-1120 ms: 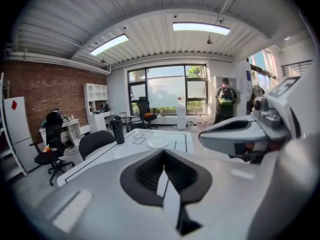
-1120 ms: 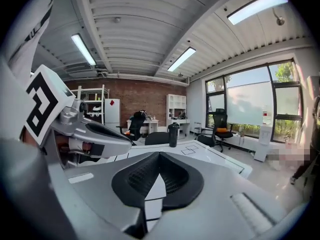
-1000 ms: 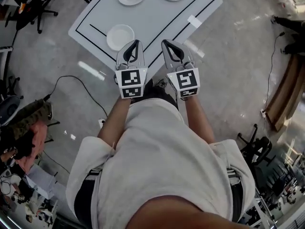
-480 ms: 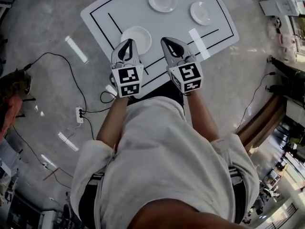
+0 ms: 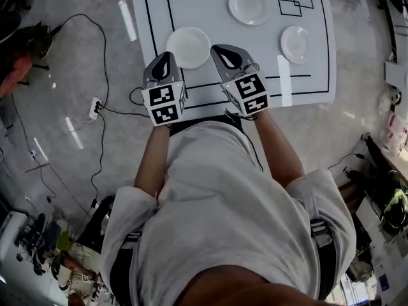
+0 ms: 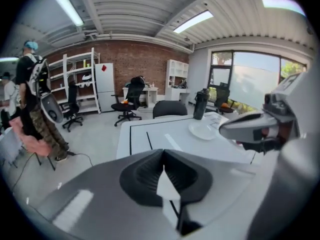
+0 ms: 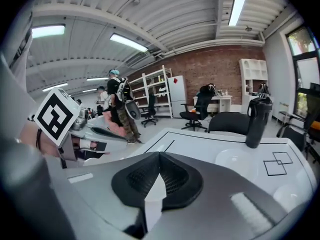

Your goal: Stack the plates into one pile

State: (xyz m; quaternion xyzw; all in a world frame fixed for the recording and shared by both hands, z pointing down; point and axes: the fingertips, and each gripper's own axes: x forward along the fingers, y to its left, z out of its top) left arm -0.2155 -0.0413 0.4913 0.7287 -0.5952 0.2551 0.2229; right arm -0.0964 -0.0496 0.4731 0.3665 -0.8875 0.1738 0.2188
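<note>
Both tongs now reach over the near edge of the desk [image 5: 217, 5]; before, they hung short of its corner. Left tongs [image 5: 164, 56] and right tongs [image 5: 218, 48] are fully closed and hold nothing. Near plate [image 5: 188, 47] shows between their tips. Far plate [image 5: 249, 6] and right plate [image 5: 296, 44] lie well apart, with bare desk between them.

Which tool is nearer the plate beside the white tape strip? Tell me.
Right. The right tool lies left of that plate in the head view; the left tool is farther left, beyond the nearest plate.
</note>
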